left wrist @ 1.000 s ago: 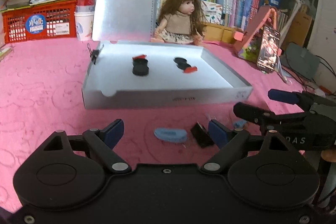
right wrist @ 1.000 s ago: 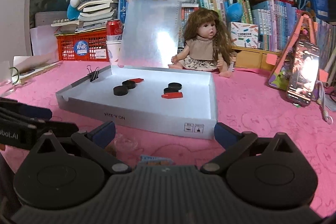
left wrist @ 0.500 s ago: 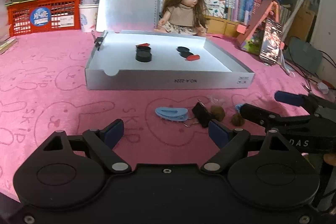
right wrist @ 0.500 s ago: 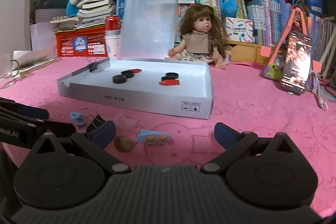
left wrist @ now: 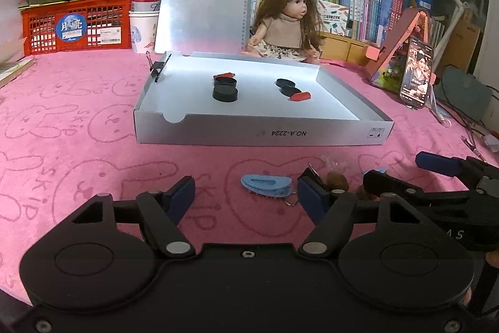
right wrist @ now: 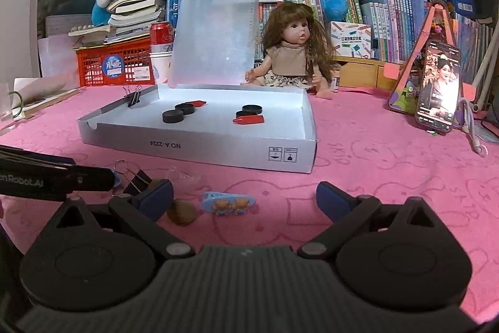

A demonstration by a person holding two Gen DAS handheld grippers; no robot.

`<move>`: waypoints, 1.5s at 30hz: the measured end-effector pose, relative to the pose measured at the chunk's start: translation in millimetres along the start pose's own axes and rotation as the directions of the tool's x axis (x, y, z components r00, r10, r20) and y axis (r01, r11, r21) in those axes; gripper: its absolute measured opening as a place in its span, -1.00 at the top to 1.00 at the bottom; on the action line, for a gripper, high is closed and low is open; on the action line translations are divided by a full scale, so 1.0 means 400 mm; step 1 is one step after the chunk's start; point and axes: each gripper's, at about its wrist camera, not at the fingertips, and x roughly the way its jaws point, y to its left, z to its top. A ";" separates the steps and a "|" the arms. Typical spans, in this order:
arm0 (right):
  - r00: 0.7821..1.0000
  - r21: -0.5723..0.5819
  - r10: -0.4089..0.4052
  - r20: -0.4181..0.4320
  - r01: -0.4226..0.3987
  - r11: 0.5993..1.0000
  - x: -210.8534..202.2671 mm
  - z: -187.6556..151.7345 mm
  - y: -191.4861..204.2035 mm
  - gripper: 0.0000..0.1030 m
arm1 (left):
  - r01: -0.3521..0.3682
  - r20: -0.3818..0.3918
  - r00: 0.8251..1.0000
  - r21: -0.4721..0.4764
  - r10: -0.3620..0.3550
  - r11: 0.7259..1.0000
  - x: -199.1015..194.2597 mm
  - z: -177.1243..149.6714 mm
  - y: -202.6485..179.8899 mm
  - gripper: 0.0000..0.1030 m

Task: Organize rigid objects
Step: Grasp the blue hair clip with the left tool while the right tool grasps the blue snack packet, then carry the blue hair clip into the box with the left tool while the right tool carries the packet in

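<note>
My left gripper (left wrist: 246, 195): jaws closing, nothing held, blue hair clip (left wrist: 266, 183) at 12 o'clock | my right gripper (right wrist: 243, 197): wide open, empty

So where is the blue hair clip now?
In the left wrist view the blue hair clip lies on the pink cloth, before the white box, left of the binder clip.

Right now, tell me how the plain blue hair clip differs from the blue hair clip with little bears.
The plain blue hair clip is bare, ridged plastic; the blue hair clip with little bears carries brown bear figures. The plain one lies ahead of the left gripper, the bear one ahead of the right gripper. Both lie flat on the pink cloth, outside the box.
</note>
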 end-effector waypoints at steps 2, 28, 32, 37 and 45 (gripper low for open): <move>1.000 -0.001 0.009 -0.003 -0.009 1.000 0.002 0.000 0.002 -0.87 | 0.000 -0.001 1.000 0.002 0.000 1.000 0.009 0.007 -0.004 -0.27; 1.000 0.020 0.006 -0.023 -0.005 1.000 0.001 0.001 -0.029 -0.60 | 0.021 0.000 1.000 0.071 -0.021 0.997 0.022 0.006 -0.013 0.08; 1.000 0.015 0.016 -0.025 -0.015 1.000 0.010 -0.002 -0.019 -0.55 | 0.027 0.001 1.000 0.082 -0.027 0.996 0.029 0.006 -0.020 0.13; 0.999 0.020 0.019 -0.035 -0.018 1.000 0.026 -0.006 -0.017 -0.41 | 0.036 0.010 0.999 0.061 -0.036 0.998 0.033 0.006 -0.010 0.29; 1.000 0.011 0.015 -0.016 -0.015 1.000 0.021 -0.013 -0.012 0.15 | 0.013 0.024 1.000 0.046 -0.014 0.999 0.021 0.007 -0.013 0.30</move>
